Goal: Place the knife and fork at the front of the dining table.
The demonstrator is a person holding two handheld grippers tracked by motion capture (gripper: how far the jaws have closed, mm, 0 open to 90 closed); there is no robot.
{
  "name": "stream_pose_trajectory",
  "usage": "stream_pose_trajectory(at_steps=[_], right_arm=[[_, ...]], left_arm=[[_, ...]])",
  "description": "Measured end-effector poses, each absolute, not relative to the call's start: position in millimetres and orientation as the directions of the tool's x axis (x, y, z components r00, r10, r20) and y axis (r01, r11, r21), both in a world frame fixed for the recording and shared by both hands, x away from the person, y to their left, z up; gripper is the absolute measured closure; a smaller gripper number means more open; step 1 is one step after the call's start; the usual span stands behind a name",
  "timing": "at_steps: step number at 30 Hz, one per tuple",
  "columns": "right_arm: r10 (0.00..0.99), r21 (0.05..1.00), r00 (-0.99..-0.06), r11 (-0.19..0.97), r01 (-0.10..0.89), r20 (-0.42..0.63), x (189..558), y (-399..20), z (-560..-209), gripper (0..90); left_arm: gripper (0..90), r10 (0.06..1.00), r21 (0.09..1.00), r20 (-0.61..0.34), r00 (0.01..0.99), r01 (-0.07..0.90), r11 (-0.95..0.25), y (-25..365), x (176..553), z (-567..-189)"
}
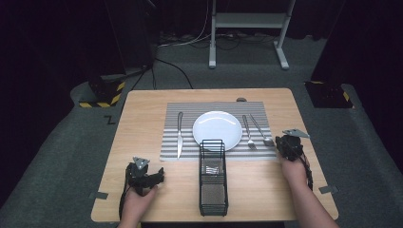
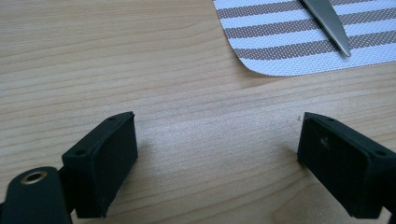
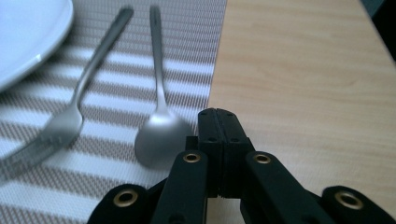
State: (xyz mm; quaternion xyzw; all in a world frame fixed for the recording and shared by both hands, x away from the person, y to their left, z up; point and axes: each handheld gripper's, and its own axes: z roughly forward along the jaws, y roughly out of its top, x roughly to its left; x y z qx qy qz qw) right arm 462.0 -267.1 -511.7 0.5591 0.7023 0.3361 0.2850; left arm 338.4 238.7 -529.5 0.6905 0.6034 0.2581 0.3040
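Seemingly the setting is nearly laid: knife (image 1: pixel 179 134), plate (image 1: pixel 217 130), fork (image 1: pixel 248 132) and spoon (image 3: pixel 159 126) lie on the placemat (image 1: pixel 171 142). Right gripper (image 3: pixel 223 122) fingers are pressed together, empty, just beside the spoon bowl. Left gripper (image 2: pixel 217 154) fingers are spread over bare desk (image 2: pixel 140 70).

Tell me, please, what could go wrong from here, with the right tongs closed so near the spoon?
1. The right tongs are shut beside the spoon bowl; pushing on could slide the spoon across the placemat instead of gripping it.
2. The fork lies close beside the spoon, so a wide grab might catch both.
3. The wire basket stands between the hands; a carried piece might knock its rim.
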Motion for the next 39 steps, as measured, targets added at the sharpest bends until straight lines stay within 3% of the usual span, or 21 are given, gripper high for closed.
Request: stream_pose_trajectory(at_steps=[16, 22, 32, 39], right_arm=[[0.944, 0.788, -0.328, 0.221, 0.575, -0.026, 427.6, -245.2, -521.6, 87.1], [0.928, 0.792, -0.370, 0.259, 0.554, -0.044, 412.8, -237.1, -521.7, 81.1], [0.910, 0.766, -0.408, 0.310, 0.562, -0.069, 368.2, -247.7, -523.0, 55.4], [0.920, 0.749, -0.391, 0.269, 0.605, -0.015, 349.0, -271.6, -523.7, 29.0]], left_arm=[[12.1, 0.990, 0.732, -0.009, 0.138, 0.676, -0.088, 238.7, 338.3, -529.5], [12.1, 0.990, 0.732, -0.009, 0.139, 0.676, -0.088, 238.7, 338.3, -529.5], [12.6, 0.990, 0.733, -0.011, 0.138, 0.675, -0.086, 238.3, 337.9, -529.5], [13.6, 0.991, 0.733, -0.011, 0.136, 0.675, -0.084, 237.7, 336.9, -529.4]])
